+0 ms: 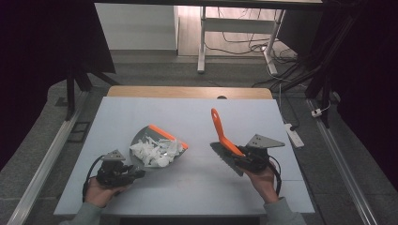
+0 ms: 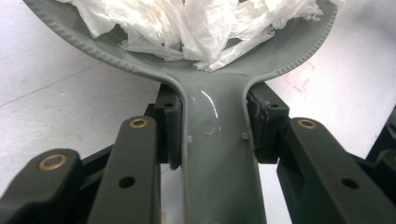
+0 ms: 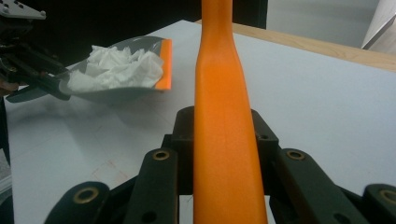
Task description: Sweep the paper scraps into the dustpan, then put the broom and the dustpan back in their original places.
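Keeping the dustpan (image 1: 157, 146) level, we clamp its handle in the left gripper (image 1: 123, 172) so the tissue (image 1: 155, 151) stays in; right of the dustpan, the right gripper (image 1: 248, 158) grips the brush (image 1: 224, 140).

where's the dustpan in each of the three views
High view: dustpan left of centre on the table, handle in the left gripper.
Left gripper view: top and centre, its grey handle between the jaws.
Right gripper view: upper left.
Shared landmark: the white crumpled paper lying in it.
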